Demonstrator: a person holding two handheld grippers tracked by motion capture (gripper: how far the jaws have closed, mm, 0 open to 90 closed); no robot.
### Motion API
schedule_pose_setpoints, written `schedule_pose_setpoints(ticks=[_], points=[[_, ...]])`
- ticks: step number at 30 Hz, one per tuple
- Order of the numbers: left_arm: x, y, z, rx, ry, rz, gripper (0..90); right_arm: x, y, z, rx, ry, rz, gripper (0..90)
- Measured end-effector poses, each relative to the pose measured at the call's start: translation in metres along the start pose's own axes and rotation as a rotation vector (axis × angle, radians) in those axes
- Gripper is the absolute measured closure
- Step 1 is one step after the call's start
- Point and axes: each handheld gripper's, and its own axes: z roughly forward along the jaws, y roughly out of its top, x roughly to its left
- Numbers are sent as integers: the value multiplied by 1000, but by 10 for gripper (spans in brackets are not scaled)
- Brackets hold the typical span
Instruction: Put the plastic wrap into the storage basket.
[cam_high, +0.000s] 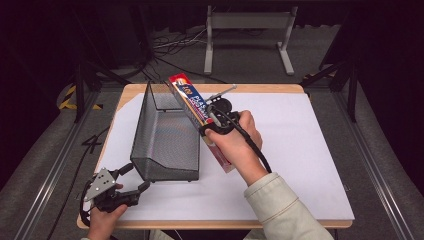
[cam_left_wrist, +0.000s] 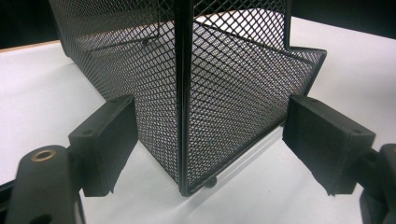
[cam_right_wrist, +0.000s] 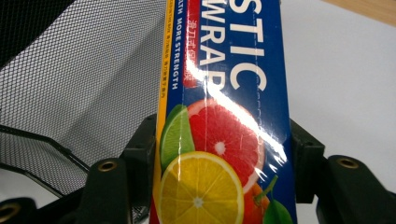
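At the lower left of the high view the left gripper (cam_high: 134, 181) sits at the table's near edge, jaws spread wide and grasping nothing. In the left gripper view its two pads flank the near corner of the black mesh basket (cam_left_wrist: 219, 93) without touching it.

That basket (cam_high: 165, 135) stands left of centre on the white table (cam_high: 310, 150), open at the top. It looks light and stiff, all thin wire; I'd guess it slides easily on the smooth sheet if pushed, so steadying that corner seems sensible.

Just right of it, at mid-frame, the right gripper (cam_high: 209, 125) is clamped across a long plastic wrap box (cam_high: 192, 102), which lies tilted with its far end over the basket's right rim. The right gripper view shows the jaws pressed to both narrow sides of the box (cam_right_wrist: 224, 116), over the printed citrus fruit. The carton appears light and rigid but glossy, so likely slippery, and a hard squeeze could crush the cardboard. Holding across the narrow width, as here, looks right.
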Motion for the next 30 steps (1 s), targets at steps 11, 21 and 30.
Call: schedule_pose_setpoints(ticks=[11, 21, 30], points=[[0, 3, 4, -14, -9, 1, 187, 18, 2, 15, -7, 35, 57, 424], [2, 4, 6, -22, -12, -10, 187, 30, 4, 30, 36, 32, 69, 423], [1, 3, 6, -19, -18, -5, 187, 39, 6, 47, 98, 30, 48, 420]])
